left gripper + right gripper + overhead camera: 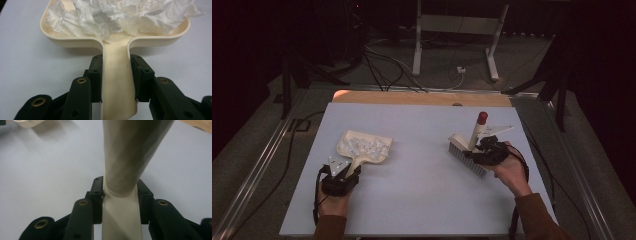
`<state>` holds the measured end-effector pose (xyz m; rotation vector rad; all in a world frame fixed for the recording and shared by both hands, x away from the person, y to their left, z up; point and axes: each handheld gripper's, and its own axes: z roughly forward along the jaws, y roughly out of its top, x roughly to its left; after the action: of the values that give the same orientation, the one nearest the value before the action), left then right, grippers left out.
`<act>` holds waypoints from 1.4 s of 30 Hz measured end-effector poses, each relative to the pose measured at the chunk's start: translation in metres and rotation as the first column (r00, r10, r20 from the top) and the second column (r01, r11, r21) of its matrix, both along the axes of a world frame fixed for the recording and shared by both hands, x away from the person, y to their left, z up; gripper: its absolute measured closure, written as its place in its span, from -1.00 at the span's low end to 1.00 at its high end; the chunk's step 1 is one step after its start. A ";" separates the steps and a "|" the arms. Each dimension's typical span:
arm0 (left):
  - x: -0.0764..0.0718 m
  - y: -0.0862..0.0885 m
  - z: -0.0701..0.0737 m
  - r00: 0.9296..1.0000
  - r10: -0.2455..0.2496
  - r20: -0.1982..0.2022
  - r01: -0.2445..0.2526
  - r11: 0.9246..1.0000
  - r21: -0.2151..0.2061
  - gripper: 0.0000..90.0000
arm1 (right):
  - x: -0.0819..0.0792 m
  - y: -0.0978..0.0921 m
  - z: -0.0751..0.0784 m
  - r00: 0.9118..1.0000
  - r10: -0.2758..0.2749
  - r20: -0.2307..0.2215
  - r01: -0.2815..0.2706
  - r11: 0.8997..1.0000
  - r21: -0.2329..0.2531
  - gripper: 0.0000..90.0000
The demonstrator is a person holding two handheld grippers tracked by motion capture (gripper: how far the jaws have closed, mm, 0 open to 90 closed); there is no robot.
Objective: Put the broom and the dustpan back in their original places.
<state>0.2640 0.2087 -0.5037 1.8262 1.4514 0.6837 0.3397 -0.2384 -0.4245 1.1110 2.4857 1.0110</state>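
My cream dustpan (365, 148), heaped with crumpled white paper (363, 146), sits at nine o'clock on the grey worktop (422, 200), its handle pinched by my left gripper (116, 75). At three o'clock my right gripper (120, 195) clamps the red-tipped brush (472, 142).

No readable text anywhere. Checked what I'm holding: the cream dustpan (117, 82) in my left gripper (116, 75) has a blank handle and rim, and the crumpled paper (120, 15) in it is unprinted. The brush (125, 170) in my right gripper (120, 200) is plain cream too, and its red cap (482, 118) has no marking I can make out from the high view. Table top (422, 200) is bare grey, no labels or numbers.
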 end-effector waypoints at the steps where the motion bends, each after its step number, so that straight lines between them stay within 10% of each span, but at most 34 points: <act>1: 0.000 0.001 -0.001 1.000 0.005 -0.002 -0.005 1.000 0.001 0.48 | 0.000 -0.001 0.000 1.000 0.005 0.000 -0.005 1.000 0.003 0.48; 42: -0.001 0.012 -0.008 0.993 0.116 0.001 -0.116 0.993 0.009 0.48 | -0.013 -0.058 -0.007 0.984 0.166 -0.064 -0.165 0.986 0.021 0.48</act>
<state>0.2627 0.2211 -0.5117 1.7584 1.5666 0.7486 0.3271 -0.2960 -0.4314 0.9697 2.6636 1.0547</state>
